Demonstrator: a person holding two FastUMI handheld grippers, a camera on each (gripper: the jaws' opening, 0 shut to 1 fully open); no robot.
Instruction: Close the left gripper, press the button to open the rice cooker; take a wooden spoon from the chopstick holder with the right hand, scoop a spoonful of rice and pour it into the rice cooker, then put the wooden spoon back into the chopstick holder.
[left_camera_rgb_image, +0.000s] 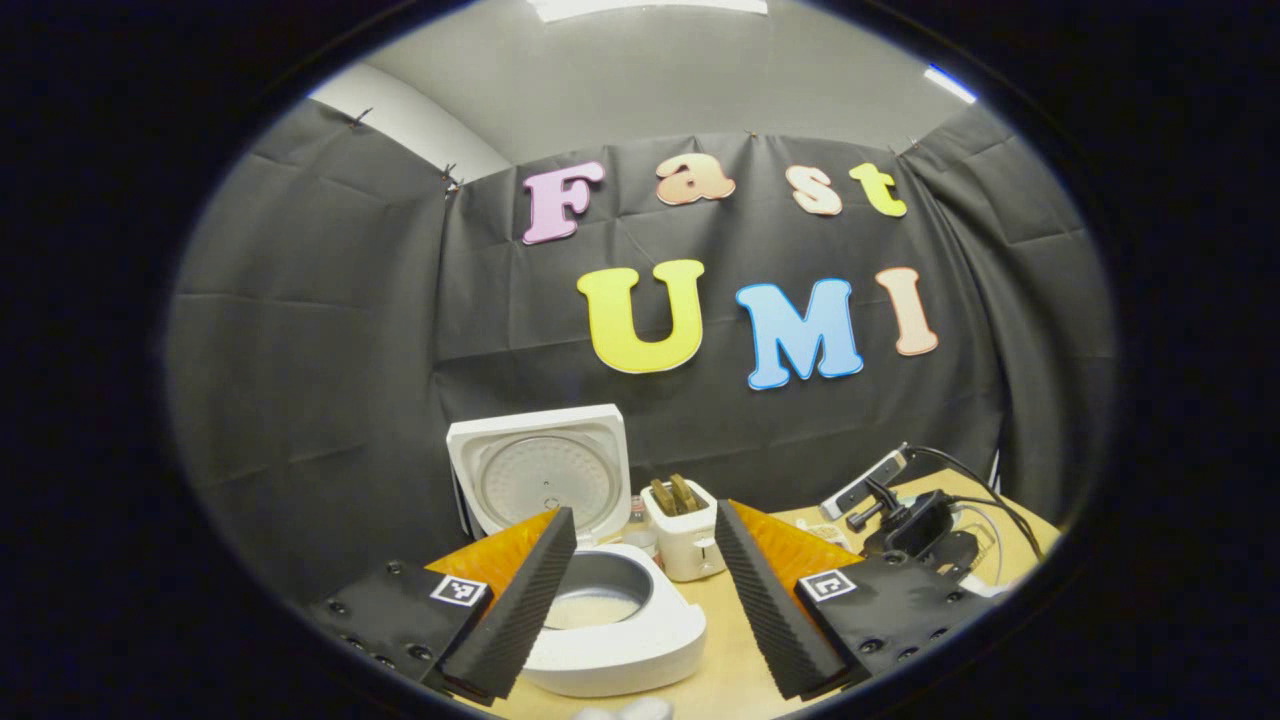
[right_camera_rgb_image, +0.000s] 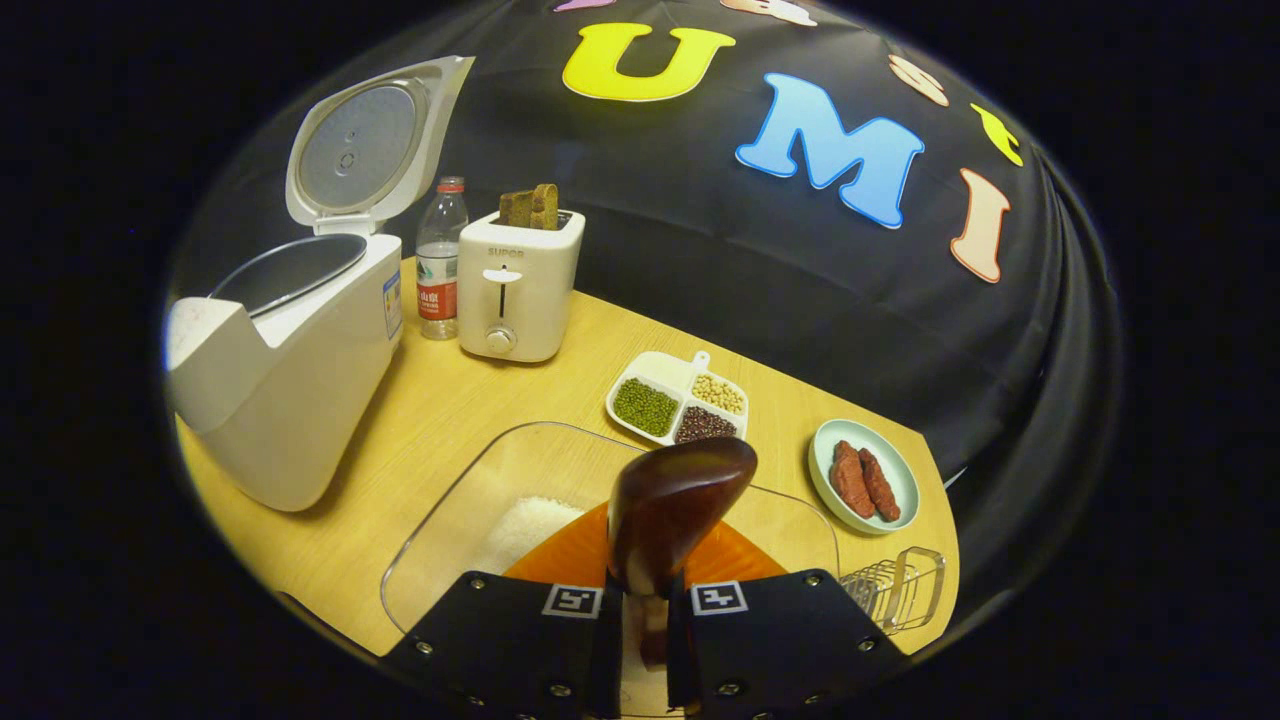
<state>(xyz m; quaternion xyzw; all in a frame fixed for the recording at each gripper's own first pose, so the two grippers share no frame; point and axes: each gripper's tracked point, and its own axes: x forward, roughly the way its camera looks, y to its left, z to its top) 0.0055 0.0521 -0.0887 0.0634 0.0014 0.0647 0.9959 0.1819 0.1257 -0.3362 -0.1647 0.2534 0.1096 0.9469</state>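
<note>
Pinching the wooden spoon (right_camera_rgb_image: 672, 510) by its handle, the right tongs (right_camera_rgb_image: 645, 625) hover over the clear rice container (right_camera_rgb_image: 450, 520) for the scooping step, which calls for dipping the bowl, while the left tongs (left_camera_rgb_image: 640, 590) hang spread before the open rice cooker (left_camera_rgb_image: 600, 620).

Rice cooker (right_camera_rgb_image: 290, 370) lid open; dark wooden spoon (right_camera_rgb_image: 672, 505) over rice container (right_camera_rgb_image: 480, 520)
</note>
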